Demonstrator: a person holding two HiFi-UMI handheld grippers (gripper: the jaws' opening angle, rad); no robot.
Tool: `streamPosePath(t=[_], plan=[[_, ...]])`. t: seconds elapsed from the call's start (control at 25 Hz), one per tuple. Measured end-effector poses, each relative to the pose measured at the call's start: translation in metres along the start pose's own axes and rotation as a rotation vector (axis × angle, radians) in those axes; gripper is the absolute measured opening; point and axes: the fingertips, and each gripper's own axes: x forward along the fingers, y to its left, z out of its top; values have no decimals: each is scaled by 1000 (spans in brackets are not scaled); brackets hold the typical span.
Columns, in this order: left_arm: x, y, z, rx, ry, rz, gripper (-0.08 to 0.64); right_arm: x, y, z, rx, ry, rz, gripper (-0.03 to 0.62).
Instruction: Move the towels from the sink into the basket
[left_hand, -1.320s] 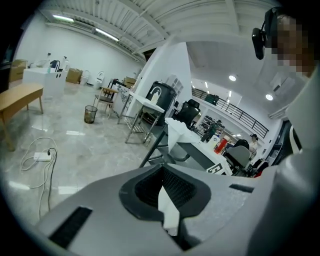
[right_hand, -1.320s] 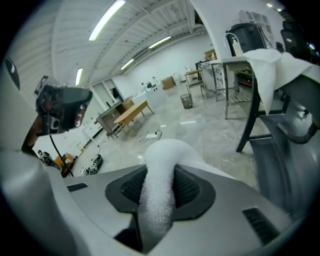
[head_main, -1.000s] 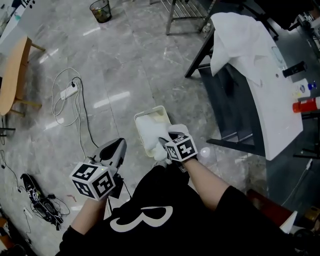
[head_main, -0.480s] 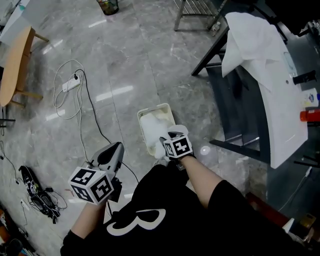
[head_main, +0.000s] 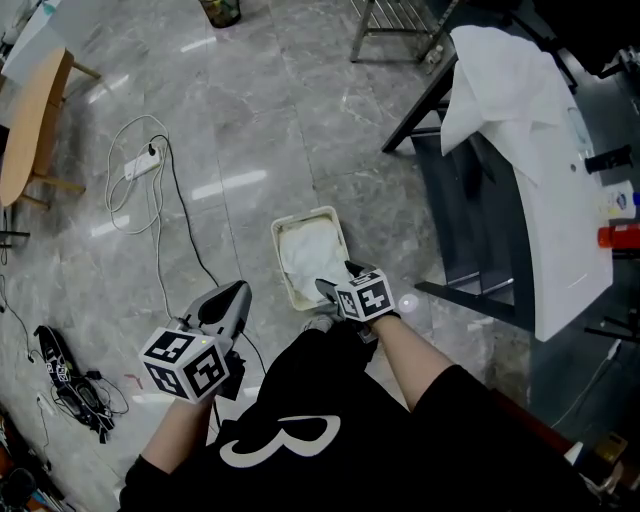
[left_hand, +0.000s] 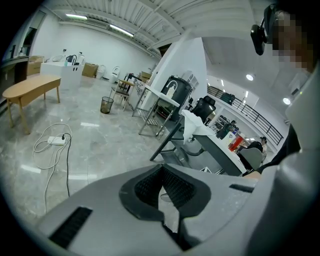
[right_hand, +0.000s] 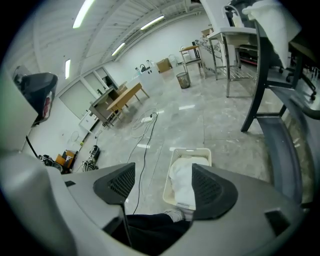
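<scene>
Grey marble floor (head_main: 260, 120), cable (head_main: 165, 190) looping left; one towel (head_main: 308, 255) lies in the white basket (head_main: 305, 214) there. Right tongs (head_main: 337, 280) have just been opening, gripping nothing; left tongs (head_main: 228, 303) closed, empty. Over the desk (head_main: 570, 230), cut off at right, drapes a second towel (head_main: 495, 70).

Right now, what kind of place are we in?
Probably a big workshop or lab hall: a bare stone floor, long ceiling lights, metal work tables, and a power strip lying loose.

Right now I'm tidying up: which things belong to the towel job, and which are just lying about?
Job: basket; white towel in it; draped towel on the sink unit.
Lying about: power strip with cable; wastebasket; wooden table; red bottle.
</scene>
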Motion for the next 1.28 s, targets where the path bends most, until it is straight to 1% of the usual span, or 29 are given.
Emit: streamPosePath(t=[0.08,0.2,0.36,0.56,0.76,0.88,1.04,1.16,1.28], plan=[[5,-7,3,-6,-3,-10,6,-15,0,9,2,-45,10,338],[14,-24,14,-27,-17,-39,6,-46,0,30,-22,-110,21,351],[29,-64,36,1,-29,-88,6,-106,-6,73,-77,-219,18,366],[50,-118,70,36,-52,-149,6,-198,-31,134,-139,-367,-30,374],[75,-169,104,71,-76,-196,6,-282,-72,177,-157,-479,-101,374],[90,-197,119,90,-83,-212,6,-323,-100,197,-176,-517,-153,374],[109,-225,134,101,-94,-222,6,-366,-138,226,-231,-547,-215,374],[122,-242,140,109,-107,-232,6,-389,-170,248,-263,-559,-261,374],[133,-251,145,115,-130,-225,6,-401,-207,273,-257,-556,-299,374]])
